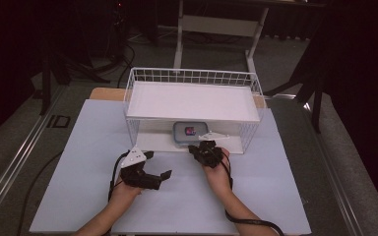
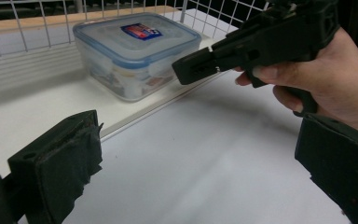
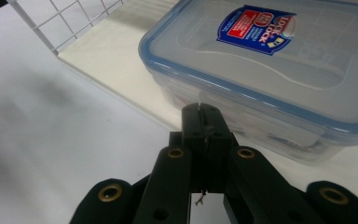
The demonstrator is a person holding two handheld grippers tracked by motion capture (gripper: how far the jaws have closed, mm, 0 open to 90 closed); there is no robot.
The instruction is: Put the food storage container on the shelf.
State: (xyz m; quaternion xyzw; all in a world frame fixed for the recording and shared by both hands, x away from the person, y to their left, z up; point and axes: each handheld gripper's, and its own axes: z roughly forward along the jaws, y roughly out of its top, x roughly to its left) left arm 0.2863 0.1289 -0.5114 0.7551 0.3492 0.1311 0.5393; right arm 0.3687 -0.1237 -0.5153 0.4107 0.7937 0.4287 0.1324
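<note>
Here right gripper (image 3: pixel 200 108) clenched, empty, near lidded container (image 3: pixel 279 70); left gripper (image 2: pixel 191 163) released.

We note a white wire rack (image 1: pixel 193 77) standing toward the far edge of the table (image 1: pixel 78 147), its solid white shelf (image 1: pixel 192 101) raised above the table's white surface. At the table's far left corner a strip of bare wood (image 1: pixel 106 93) shows. Beyond the far edge, a white frame stand (image 1: pixel 216 24) rests on grey carpet (image 1: pixel 285 64).
</note>
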